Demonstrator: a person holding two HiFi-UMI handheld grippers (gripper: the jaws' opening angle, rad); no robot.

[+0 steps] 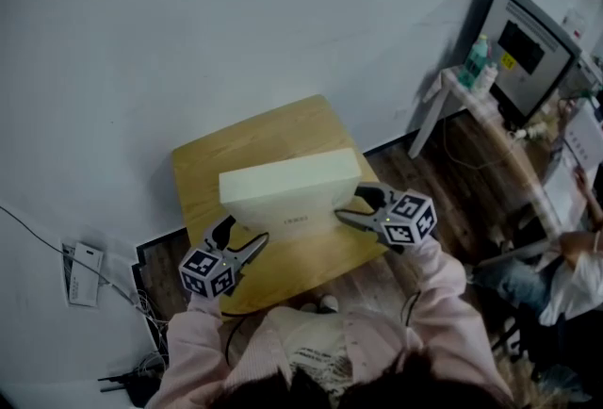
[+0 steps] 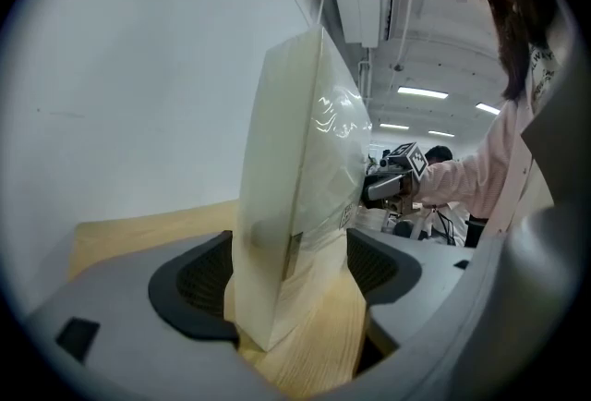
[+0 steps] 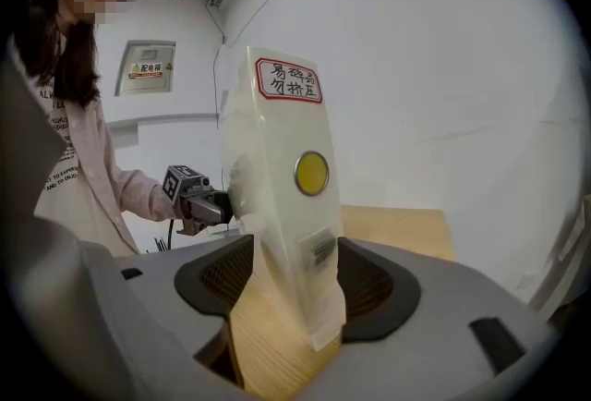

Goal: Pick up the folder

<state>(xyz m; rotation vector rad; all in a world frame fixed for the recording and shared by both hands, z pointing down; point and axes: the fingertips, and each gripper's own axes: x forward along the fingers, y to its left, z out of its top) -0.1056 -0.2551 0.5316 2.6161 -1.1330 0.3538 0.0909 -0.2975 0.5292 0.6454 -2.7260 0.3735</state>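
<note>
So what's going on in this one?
A person stands over a small wooden table with a gripper in each hand. A pale folder stands on its edge on the table. The left tongs straddle one end of it and the right tongs the other. Both pairs are open, with the pads not pressing on the folder. It still rests on the table and has not been lifted yet.

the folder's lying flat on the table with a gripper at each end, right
No. The folder stands upright on the table, not flat; the right gripper view shows it. The left gripper and right gripper are at its ends.
</note>
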